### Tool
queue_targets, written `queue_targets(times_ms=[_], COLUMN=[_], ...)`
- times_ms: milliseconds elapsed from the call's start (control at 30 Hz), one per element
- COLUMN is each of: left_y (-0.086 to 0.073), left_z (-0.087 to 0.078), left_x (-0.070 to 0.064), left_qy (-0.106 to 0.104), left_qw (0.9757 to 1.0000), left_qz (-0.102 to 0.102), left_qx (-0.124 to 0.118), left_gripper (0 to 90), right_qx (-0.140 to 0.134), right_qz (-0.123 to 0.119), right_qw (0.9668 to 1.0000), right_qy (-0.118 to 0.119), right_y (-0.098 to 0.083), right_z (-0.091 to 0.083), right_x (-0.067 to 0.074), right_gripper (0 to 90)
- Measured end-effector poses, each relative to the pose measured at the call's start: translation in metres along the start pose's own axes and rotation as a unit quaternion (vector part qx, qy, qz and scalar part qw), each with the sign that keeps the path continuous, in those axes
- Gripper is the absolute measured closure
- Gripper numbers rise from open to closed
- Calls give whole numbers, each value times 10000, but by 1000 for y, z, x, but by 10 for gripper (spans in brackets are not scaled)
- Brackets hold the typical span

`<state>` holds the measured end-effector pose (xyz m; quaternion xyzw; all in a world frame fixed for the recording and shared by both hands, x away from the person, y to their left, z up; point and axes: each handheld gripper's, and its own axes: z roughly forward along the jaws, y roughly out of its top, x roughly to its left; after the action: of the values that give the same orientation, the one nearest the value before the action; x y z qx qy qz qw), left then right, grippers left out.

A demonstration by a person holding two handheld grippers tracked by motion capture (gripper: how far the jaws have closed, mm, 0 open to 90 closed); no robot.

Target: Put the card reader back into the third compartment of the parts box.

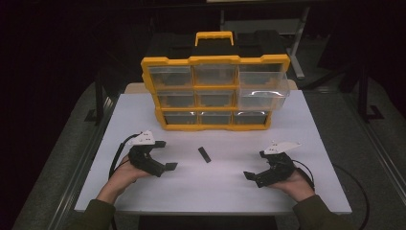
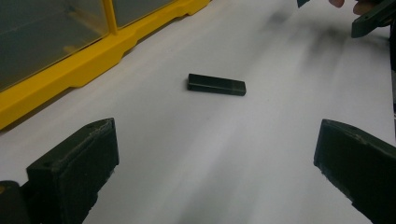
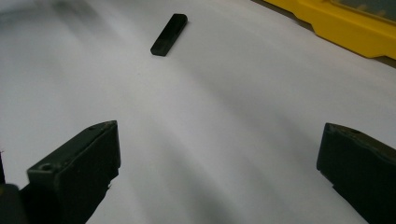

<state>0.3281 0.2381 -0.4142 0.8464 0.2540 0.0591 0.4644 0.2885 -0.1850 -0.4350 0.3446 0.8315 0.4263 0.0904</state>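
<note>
Dark floor and shadow surrounded a white table point(image 1: 215, 191), which the high view took in whole; at its far edge stood a yellow organiser point(image 1: 215, 93) of clear drawers in three rows, a black-and-yellow handle on top, and its upper right drawer point(image 1: 262, 91) stood pulled out past the frame. Near the table's middle, in front of the organiser and well apart from it, lay a small black bar point(image 1: 204, 154), flat on the surface and touched by nothing. The left gripper point(image 1: 165, 155) rested low over the table to the bar's left, held in a hand point(image 1: 125, 175); the right gripper point(image 1: 253, 165) sat to the bar's right in the other hand point(image 1: 296, 184); both pointed inward toward the bar, and both had their jaws spread wide with nothing between them.

From above the bar was a mere sliver; the left gripper view showed the small black bar point(image 2: 216, 84) as a flat rectangular block lying crosswise ahead of the parted jaws, with the organiser's yellow base point(image 2: 70, 74) at the left and the right gripper's tips at the upper right corner; the right gripper view showed the bar point(image 3: 169, 34) lying slantwise and farther off, its near end squared, the yellow base point(image 3: 345, 28) at the upper right.
</note>
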Motion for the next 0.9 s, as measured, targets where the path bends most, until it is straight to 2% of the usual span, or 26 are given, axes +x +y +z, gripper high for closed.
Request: queue_targets(times_ms=[900], left_y=[25], left_z=[22], left_x=[-1], left_qy=[-97], left_qw=[9999], left_qz=[106], left_qx=[-47], left_gripper=[0], right_qx=[36], right_qz=[-15], right_qw=[10000], right_qy=[19], right_y=[0], right_z=[0], right_x=[0], right_gripper=[0])
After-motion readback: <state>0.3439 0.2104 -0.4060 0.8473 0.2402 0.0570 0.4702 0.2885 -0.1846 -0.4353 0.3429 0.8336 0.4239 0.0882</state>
